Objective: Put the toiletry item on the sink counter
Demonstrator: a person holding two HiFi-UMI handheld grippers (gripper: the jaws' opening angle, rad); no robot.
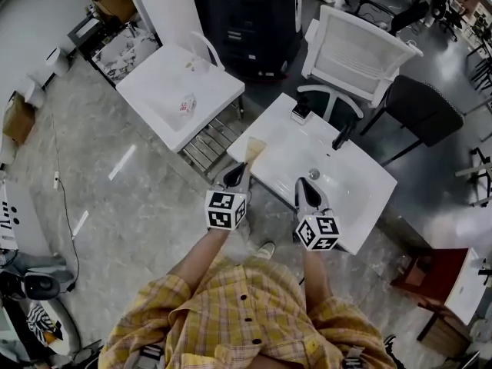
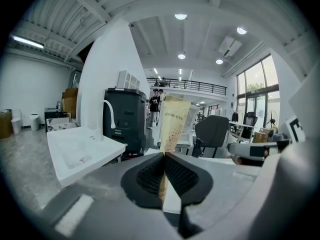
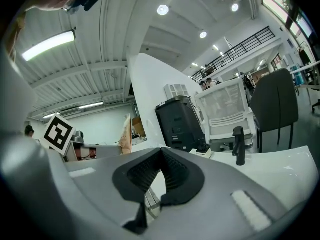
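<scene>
Head view: the left gripper (image 1: 237,173) holds a tan toiletry tube (image 1: 254,150) at the left corner of the white sink counter (image 1: 286,146), while the right gripper (image 1: 306,191) hangs over the basin near the black faucet (image 1: 343,135). Left gripper view: the jaws are clamped on the tube's lower end, and the tube (image 2: 172,123) stands upright above them. Right gripper view: the jaws meet at their tips with nothing between them, and the tube (image 3: 126,134) shows off to the left.
</scene>
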